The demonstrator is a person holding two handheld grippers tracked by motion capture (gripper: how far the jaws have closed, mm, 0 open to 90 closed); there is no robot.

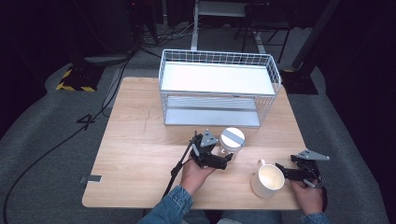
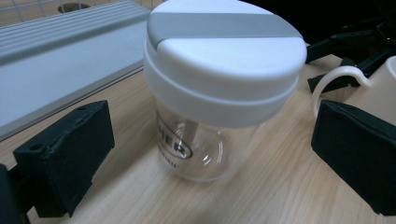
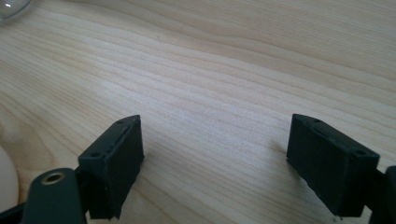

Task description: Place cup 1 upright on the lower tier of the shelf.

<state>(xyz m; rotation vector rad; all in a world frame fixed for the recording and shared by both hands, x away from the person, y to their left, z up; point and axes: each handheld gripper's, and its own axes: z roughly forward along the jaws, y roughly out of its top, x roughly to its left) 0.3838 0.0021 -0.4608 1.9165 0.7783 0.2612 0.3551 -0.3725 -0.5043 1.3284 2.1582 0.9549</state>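
Note:
A clear glass jar point(image 1: 232, 142) with a white and grey lid stands on the wooden table point(image 1: 140, 154), just in front of the rack. My left gripper point(image 1: 223, 157) is open, and in the left gripper view its jaws stand either side of the jar point(image 2: 219, 93) without touching it. A white mug point(image 1: 268, 181) sits near the front right, its handle towards the jar. My right gripper point(image 1: 282, 170) lies right of the mug. In the right gripper view that gripper point(image 3: 215, 140) is open over bare wood, with the mug's side point(image 3: 4, 182) at the left edge.
A white wire rack point(image 1: 219, 84) with two shelves stands at the back of the table; its lower shelf point(image 2: 56, 60) lies just behind the jar. The mug's handle point(image 2: 336, 77) and the right gripper's black parts sit beyond the jar. Cables run over the grey floor at the left.

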